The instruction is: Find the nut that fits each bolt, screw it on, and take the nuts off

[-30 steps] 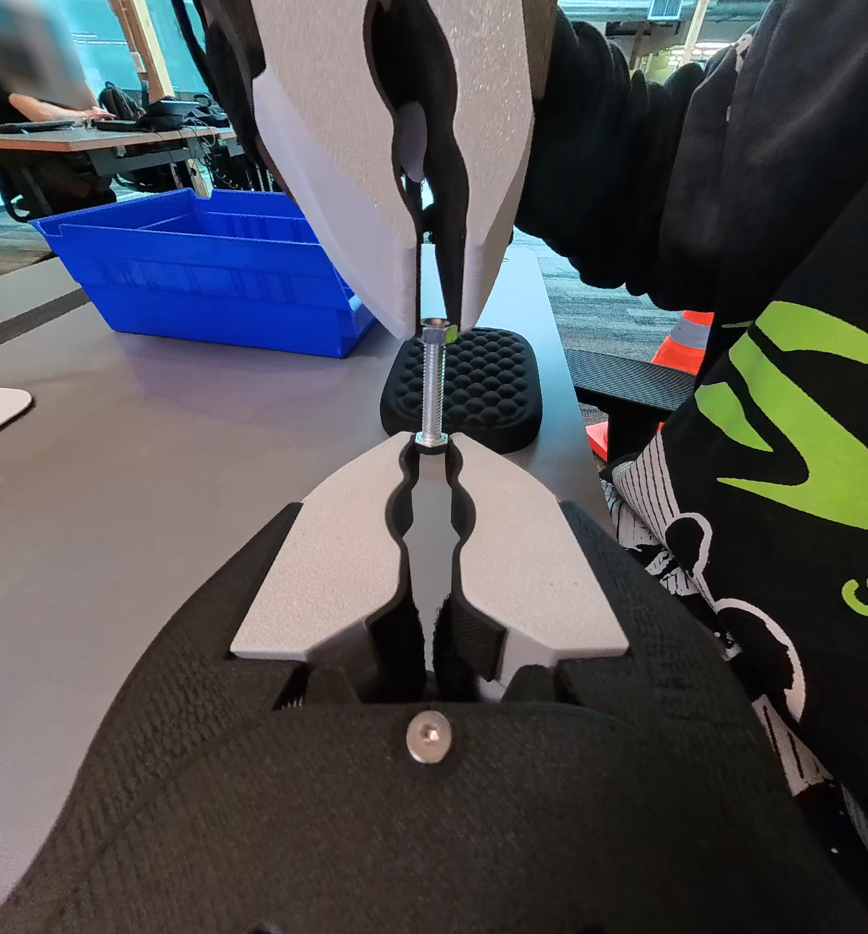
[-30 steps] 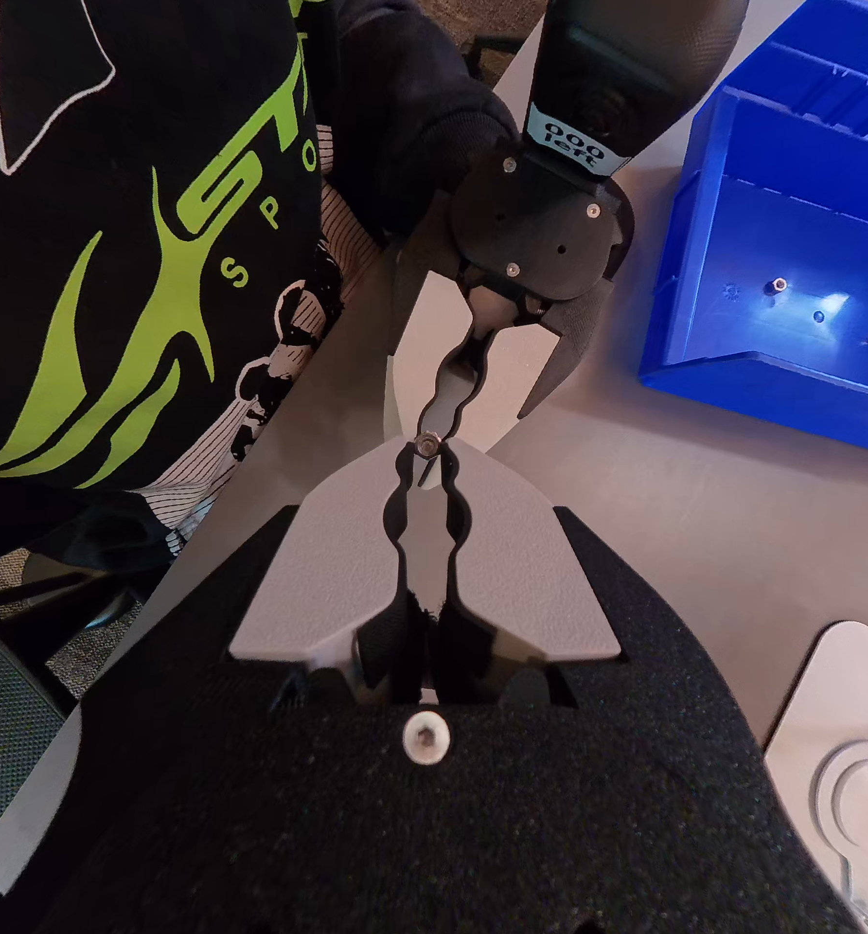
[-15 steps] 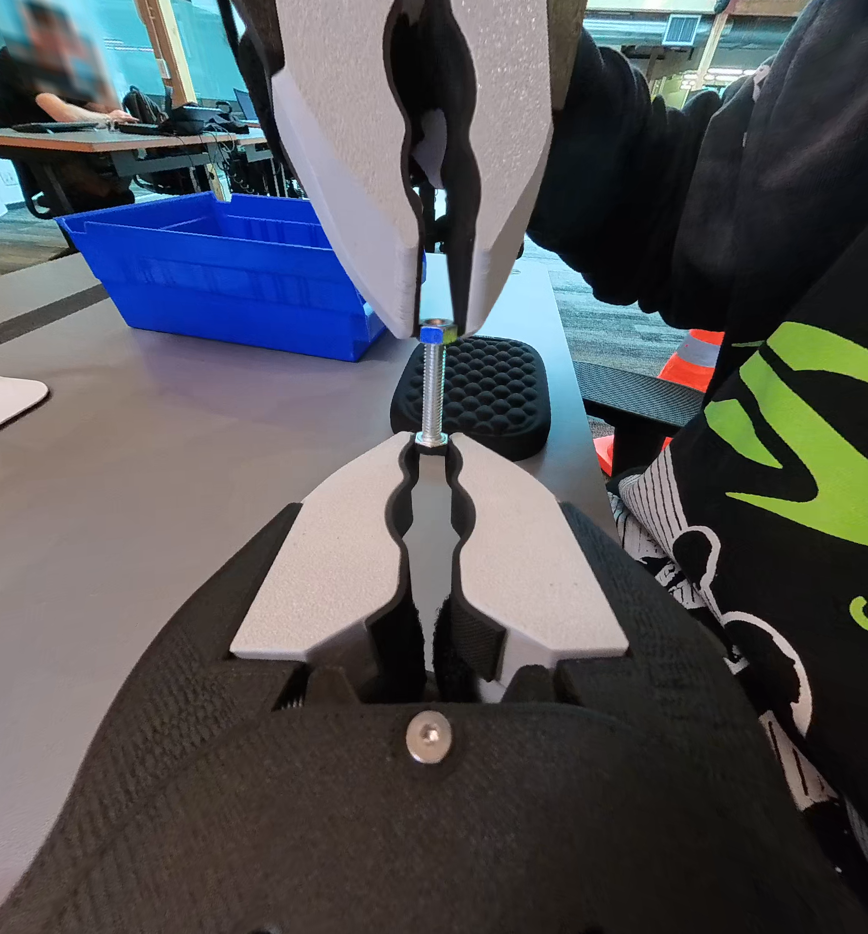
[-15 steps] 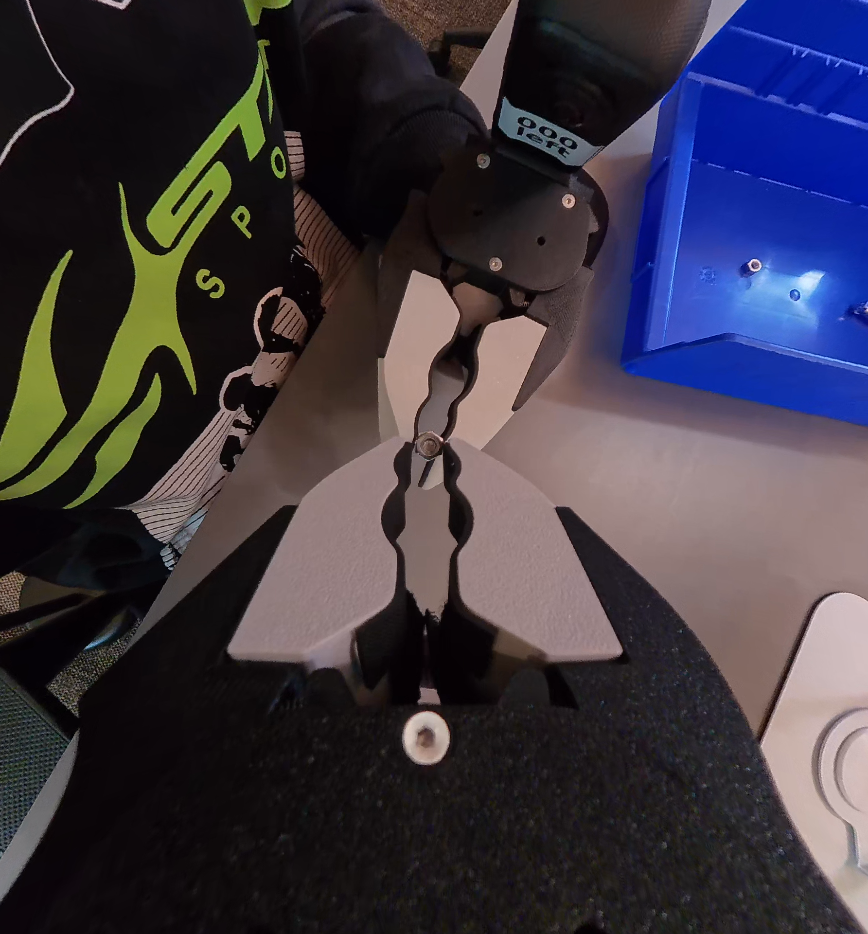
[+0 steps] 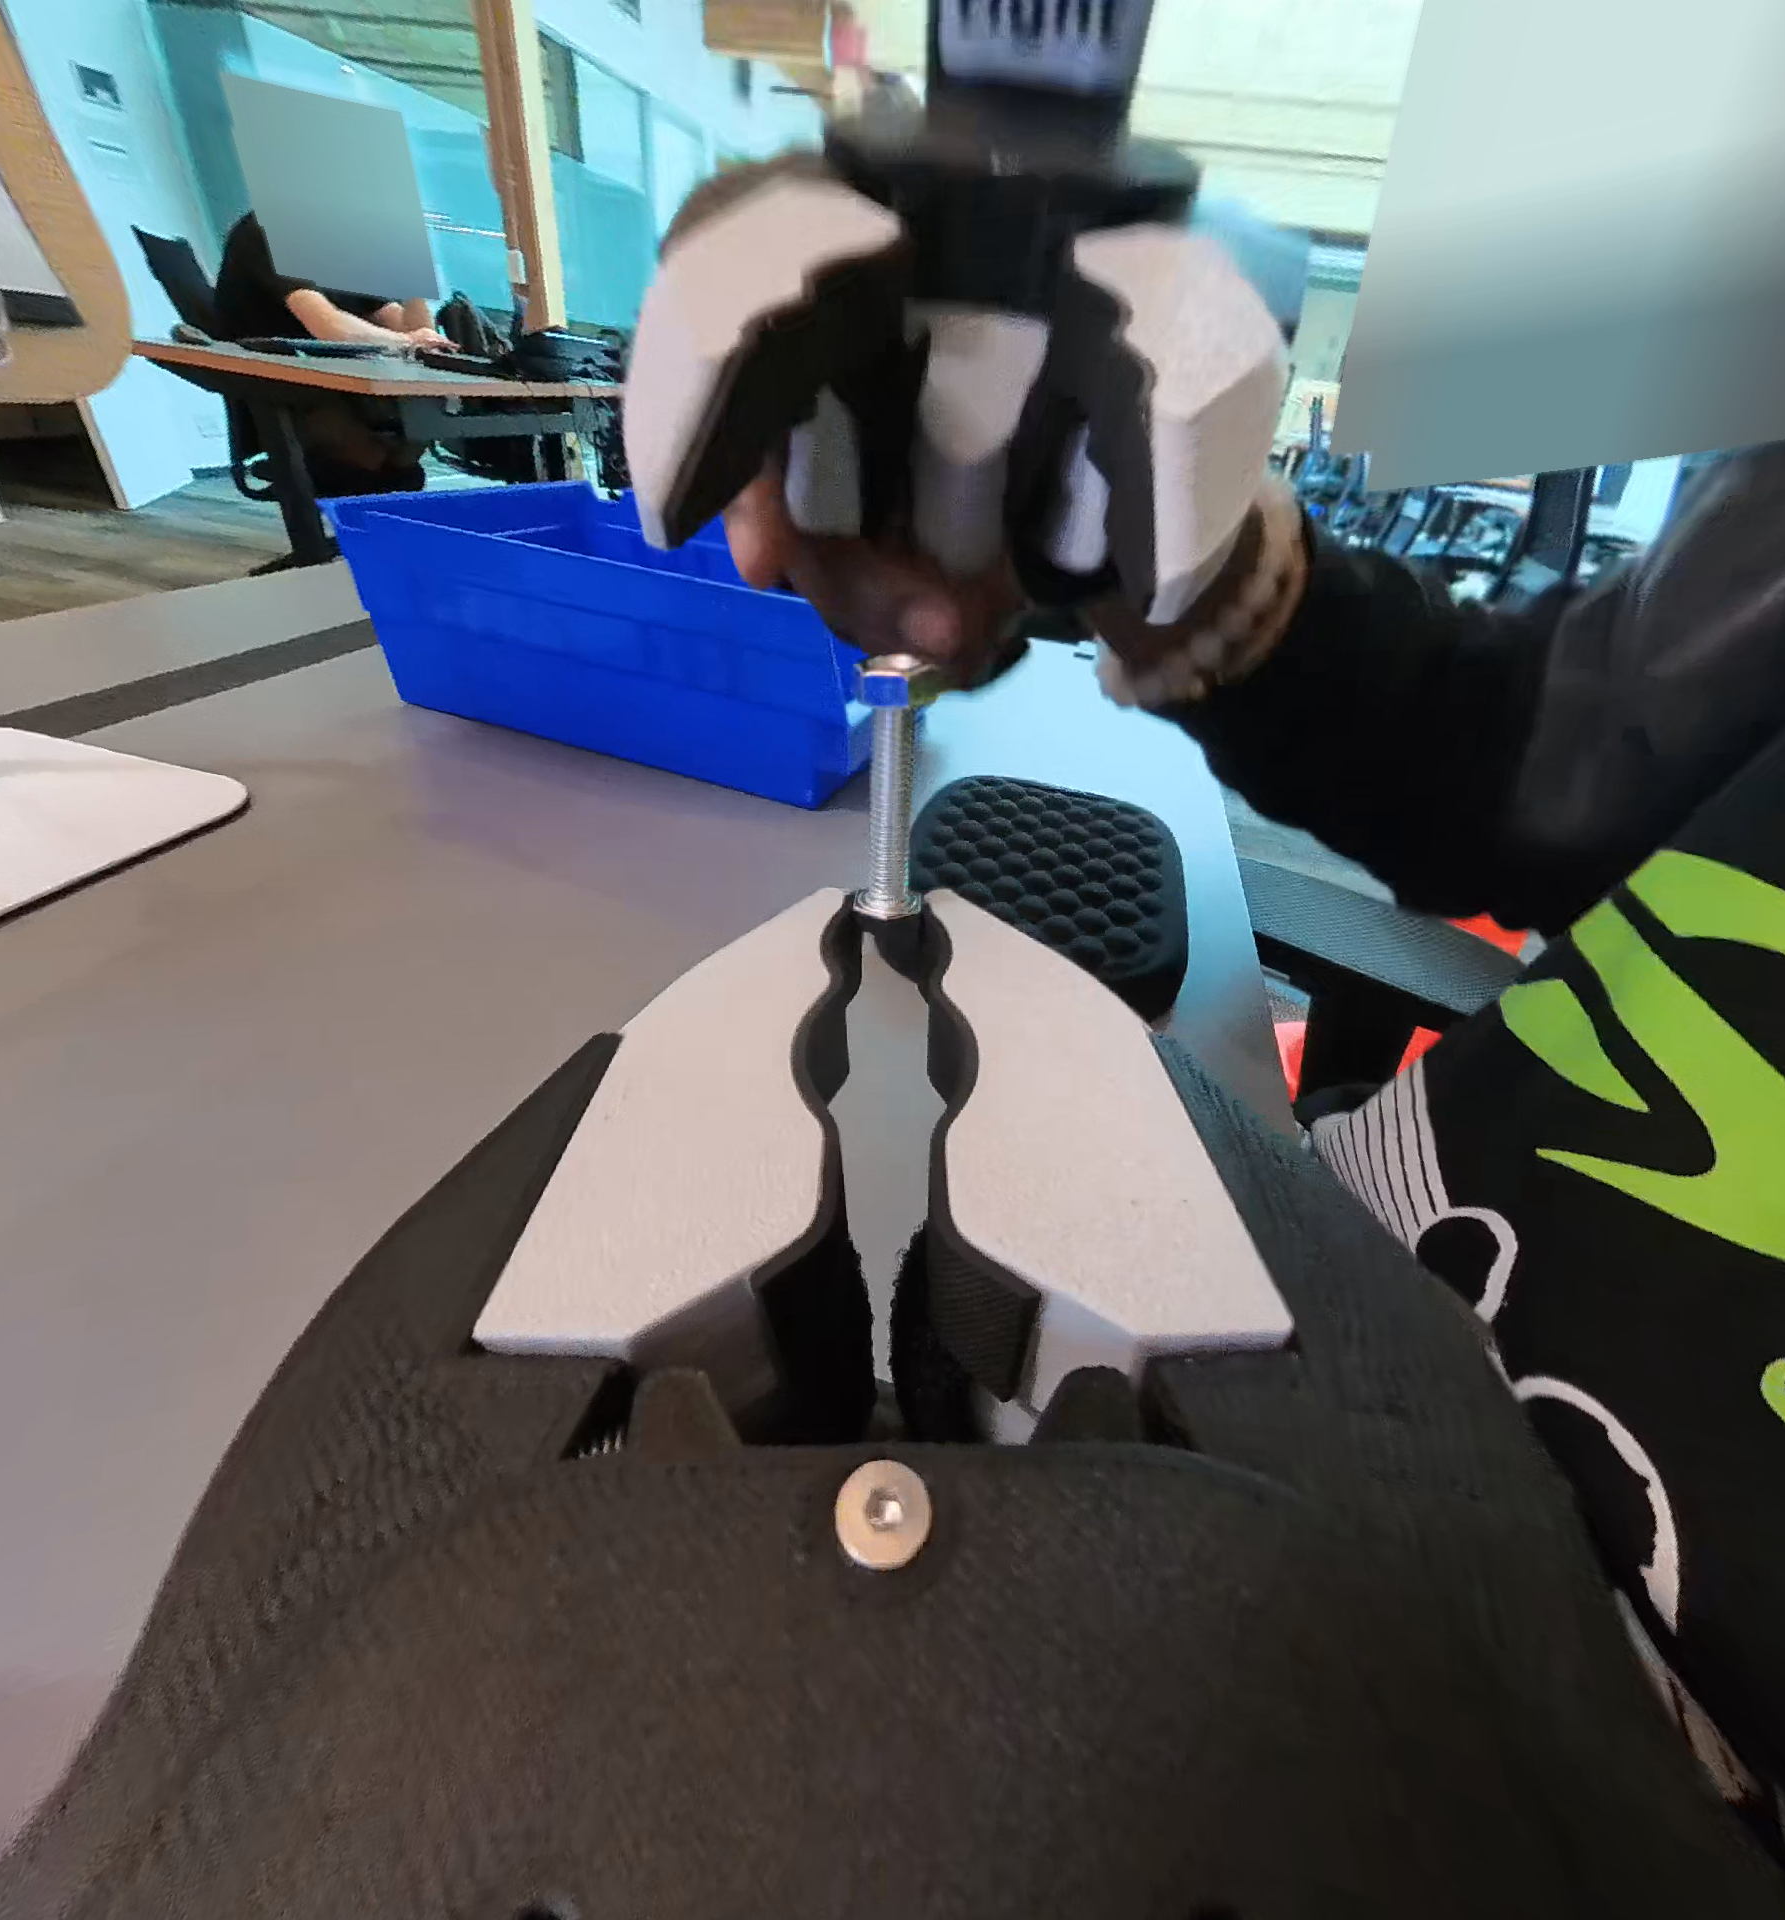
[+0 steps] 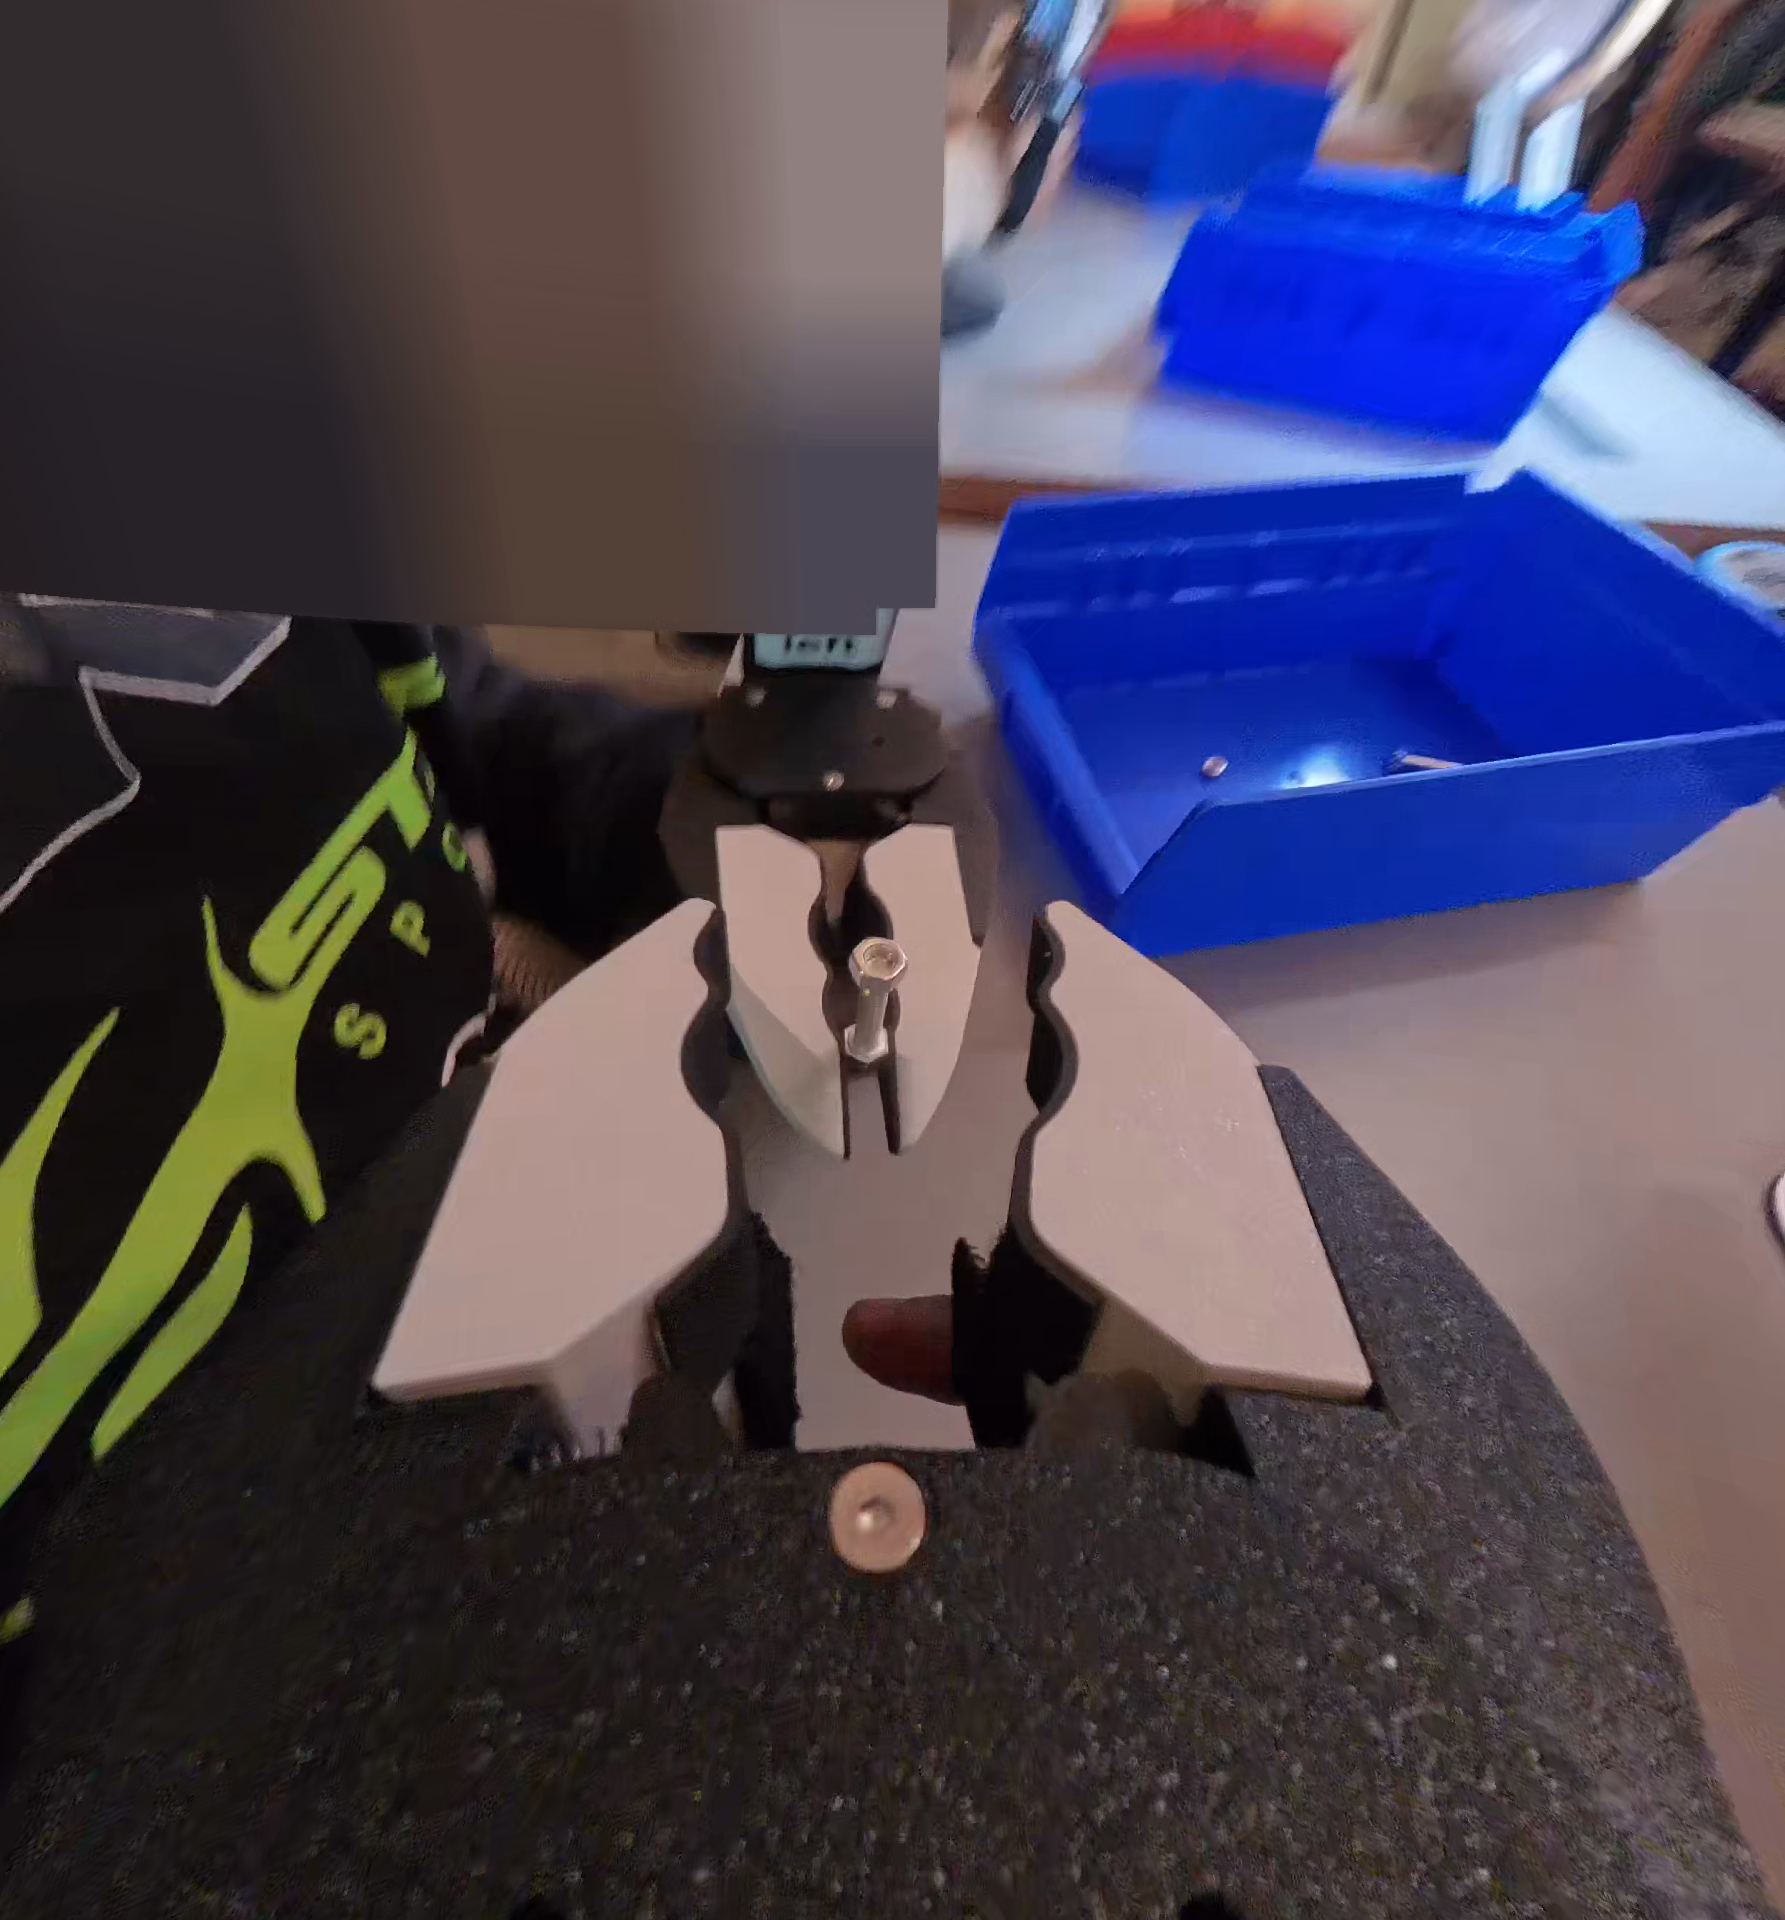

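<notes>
The right gripper (image 6: pixel 872 997) has let go of the bolt (image 5: pixel 890 800) and its jaws now stand wide, pulled back from it. The left gripper (image 5: pixel 888 920) still clamps the bolt's lower end, with the bolt upright at 12 o'clock from its tips. At 2 o'clock in the right wrist view, the blue bin (image 6: pixel 1407 831) holds a few small metal parts.

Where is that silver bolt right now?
The bolt stands up from the shut tips of the left gripper in the left wrist view, above the grey table, before the blue bin.
</notes>
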Tool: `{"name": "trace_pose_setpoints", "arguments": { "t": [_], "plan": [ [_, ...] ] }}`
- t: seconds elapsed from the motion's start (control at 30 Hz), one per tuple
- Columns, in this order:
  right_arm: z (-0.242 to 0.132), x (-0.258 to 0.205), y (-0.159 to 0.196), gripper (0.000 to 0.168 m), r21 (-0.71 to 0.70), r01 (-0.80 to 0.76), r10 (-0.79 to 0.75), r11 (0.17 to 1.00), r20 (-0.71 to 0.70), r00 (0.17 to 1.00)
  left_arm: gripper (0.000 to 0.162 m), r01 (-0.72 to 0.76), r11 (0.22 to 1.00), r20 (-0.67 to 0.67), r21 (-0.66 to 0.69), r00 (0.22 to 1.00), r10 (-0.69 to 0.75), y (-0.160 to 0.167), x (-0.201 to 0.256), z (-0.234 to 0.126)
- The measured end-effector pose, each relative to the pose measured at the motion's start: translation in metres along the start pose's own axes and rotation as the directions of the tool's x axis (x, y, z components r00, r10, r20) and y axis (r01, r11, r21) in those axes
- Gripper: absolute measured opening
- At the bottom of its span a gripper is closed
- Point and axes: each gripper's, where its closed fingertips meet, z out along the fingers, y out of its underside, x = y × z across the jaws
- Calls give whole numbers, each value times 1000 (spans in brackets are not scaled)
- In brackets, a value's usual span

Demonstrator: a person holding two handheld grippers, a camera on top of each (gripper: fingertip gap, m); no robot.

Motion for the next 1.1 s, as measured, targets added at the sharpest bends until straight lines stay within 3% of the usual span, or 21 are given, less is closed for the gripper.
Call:
{"name": "trace_pose_setpoints", "arguments": {
  "t": [0.13,0.4,0.53,0.67,0.87,1.1],
  "plan": [
    [0,0,7,53,209,-97,116,973,-81,990,10,-10,1000,6,-5,1000,10,1,0,1],
    [-6,-3,19,44,303,-138,163,943,-58,985,10,-31,1000,10,-5,999,31,1,1,0],
    [-23,17,44,39,207,-203,223,957,-76,972,10,-84,996,-10,11,996,84,-1,10,-2],
    [-36,48,77,39,3,-199,194,980,-234,953,10,-95,995,-25,17,995,95,-2,12,-2],
    [-49,75,90,41,-55,-209,170,976,-408,897,10,-98,995,-45,23,994,99,-2,15,-2],
    [-49,88,102,44,-81,-258,190,963,-476,858,10,-97,995,-38,31,994,98,-3,14,-2]
  ]
}}
